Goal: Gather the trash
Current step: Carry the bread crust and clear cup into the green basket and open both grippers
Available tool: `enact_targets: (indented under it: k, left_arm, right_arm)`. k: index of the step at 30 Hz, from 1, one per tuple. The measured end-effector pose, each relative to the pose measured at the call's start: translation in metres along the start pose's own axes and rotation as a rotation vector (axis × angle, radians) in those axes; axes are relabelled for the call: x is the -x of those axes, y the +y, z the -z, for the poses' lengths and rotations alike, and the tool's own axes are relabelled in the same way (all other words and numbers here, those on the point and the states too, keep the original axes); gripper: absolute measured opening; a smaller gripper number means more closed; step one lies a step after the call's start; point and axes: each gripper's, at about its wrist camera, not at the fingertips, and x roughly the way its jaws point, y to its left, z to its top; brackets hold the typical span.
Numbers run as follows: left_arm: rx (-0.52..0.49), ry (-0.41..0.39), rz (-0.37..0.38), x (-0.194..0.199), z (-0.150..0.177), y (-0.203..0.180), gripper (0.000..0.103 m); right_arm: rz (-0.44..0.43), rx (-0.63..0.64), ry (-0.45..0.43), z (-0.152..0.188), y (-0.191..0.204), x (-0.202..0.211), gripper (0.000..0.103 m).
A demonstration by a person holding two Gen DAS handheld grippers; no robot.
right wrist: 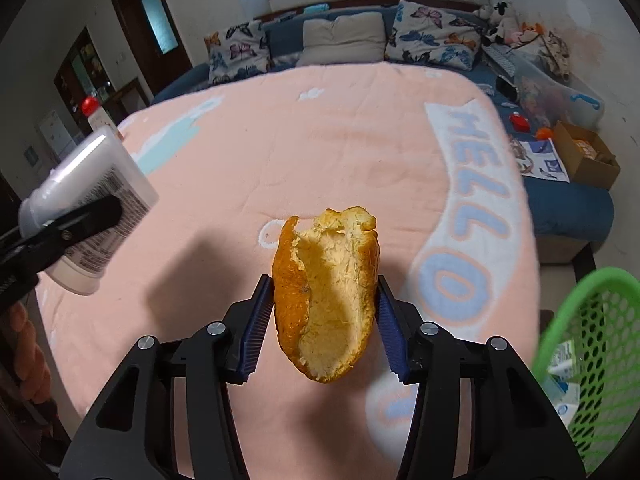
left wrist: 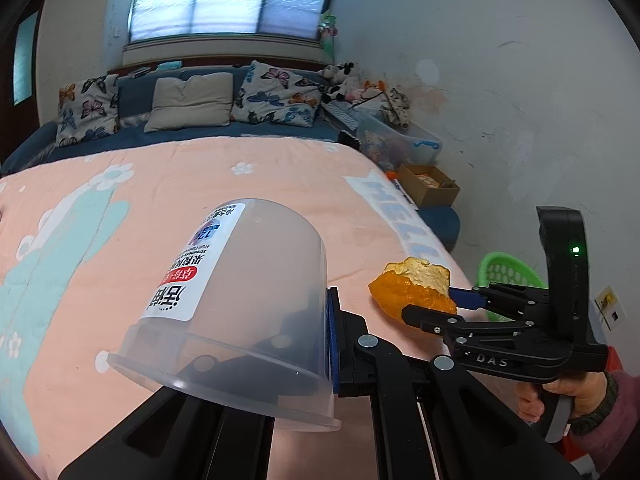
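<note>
Pink bedding (right wrist: 320, 128) fills both views, with the green basket (right wrist: 592, 344) at four o'clock in the right view. Left jaws (left wrist: 332, 340) are shut on the rim wall of a clear cup (left wrist: 240, 300) held above the bed, and right jaws (right wrist: 324, 320) pinch an orange peel (right wrist: 328, 292) by its curled edges. Being soft, the peel may buckle and slip out before reaching the basket; the thin cup wall could likewise twist free.
</note>
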Motion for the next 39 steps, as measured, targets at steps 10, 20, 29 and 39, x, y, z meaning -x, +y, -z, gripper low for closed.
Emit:
enact_targets:
  k: [10, 20, 29, 39]
  left_arm:
    - [-0.085, -0.004, 0.103, 0.001, 0.000, -0.067, 0.005]
    - [-0.185, 0.037, 0.228, -0.020, 0.005, -0.153, 0.005]
    - [-0.256, 0.105, 0.306, -0.046, 0.012, -0.220, 0.008]
    - [-0.311, 0.184, 0.323, -0.077, 0.017, -0.264, 0.016]
  right_arm:
    - [0.075, -0.032, -0.068, 0.033, -0.035, 0.077, 0.050]
    - [0.268, -0.144, -0.095, 0.073, -0.114, 0.140, 0.051]
    - [0.374, -0.271, -0.099, 0.107, -0.176, 0.171, 0.063]
    - [0.370, -0.311, -0.142, 0.122, -0.200, 0.193, 0.068]
